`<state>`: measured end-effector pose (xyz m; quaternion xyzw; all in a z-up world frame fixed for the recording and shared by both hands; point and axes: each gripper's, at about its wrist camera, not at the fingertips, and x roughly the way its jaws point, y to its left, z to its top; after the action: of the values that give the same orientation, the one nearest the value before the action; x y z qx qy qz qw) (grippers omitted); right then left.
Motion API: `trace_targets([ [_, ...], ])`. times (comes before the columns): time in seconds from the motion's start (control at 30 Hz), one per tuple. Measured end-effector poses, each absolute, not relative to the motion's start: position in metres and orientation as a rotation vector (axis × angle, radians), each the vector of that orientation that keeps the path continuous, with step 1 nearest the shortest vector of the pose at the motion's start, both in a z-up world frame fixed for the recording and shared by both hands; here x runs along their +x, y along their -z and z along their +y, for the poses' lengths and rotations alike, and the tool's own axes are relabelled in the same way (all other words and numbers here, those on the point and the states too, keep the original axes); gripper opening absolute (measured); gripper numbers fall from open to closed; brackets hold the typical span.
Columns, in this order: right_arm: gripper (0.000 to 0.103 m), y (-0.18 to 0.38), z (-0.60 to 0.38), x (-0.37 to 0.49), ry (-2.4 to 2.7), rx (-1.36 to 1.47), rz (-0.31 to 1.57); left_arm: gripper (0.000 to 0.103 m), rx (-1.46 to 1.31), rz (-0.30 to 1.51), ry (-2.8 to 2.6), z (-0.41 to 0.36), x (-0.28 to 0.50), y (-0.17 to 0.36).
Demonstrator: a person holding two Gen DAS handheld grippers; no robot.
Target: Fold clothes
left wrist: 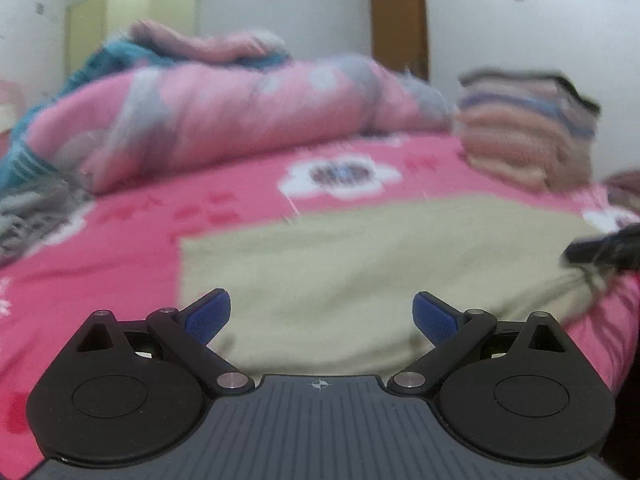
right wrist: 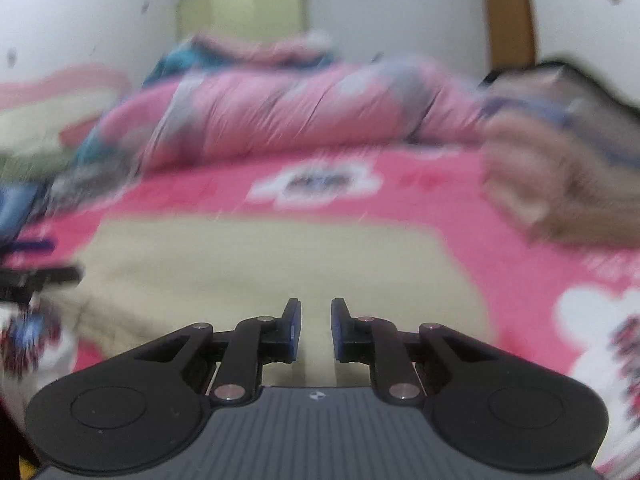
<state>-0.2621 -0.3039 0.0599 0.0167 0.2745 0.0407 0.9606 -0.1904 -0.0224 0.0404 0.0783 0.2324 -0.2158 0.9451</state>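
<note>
A beige folded garment lies flat on the pink flowered bedspread. My left gripper is wide open and empty just above its near edge. In the left wrist view the right gripper shows as a dark blur at the garment's right edge. In the right wrist view the garment lies ahead and my right gripper hovers over its near part, jaws narrowly apart with nothing between them. The left gripper is a dark blur at the left.
A stack of folded clothes stands at the back right of the bed. A rolled pink quilt with teal and pink clothes on it lies across the back. Grey fabric lies at the left. A brown door is behind.
</note>
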Motion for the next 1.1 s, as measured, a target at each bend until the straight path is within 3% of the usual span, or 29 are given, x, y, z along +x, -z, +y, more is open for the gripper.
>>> trace_targets([
  [0.1,0.016,-0.05,-0.297,-0.265,-0.084,-0.025,0.579,0.099,0.165,0.49,0.44,-0.021,-0.191,-0.024],
  [0.3,0.017,-0.097,-0.324,-0.256,0.008,-0.037,0.485,0.099,0.143,0.473,0.442,-0.013,-0.197,-0.04],
  [0.5,0.017,-0.056,-0.35,-0.235,0.025,0.024,0.626,0.1,0.077,0.397,0.504,-0.019,-0.2,-0.061],
  [0.77,0.017,-0.103,-0.367,-0.18,0.04,0.027,0.535,0.099,0.134,0.573,0.437,-0.043,-0.159,-0.028],
  [0.97,0.017,-0.045,-0.371,-0.126,-0.021,-0.03,0.718,0.1,0.114,0.579,0.445,-0.035,-0.159,-0.024],
  [1.1,0.017,-0.08,-0.38,-0.113,0.011,0.0,0.728,0.1,0.105,0.581,0.455,-0.032,-0.16,-0.025],
])
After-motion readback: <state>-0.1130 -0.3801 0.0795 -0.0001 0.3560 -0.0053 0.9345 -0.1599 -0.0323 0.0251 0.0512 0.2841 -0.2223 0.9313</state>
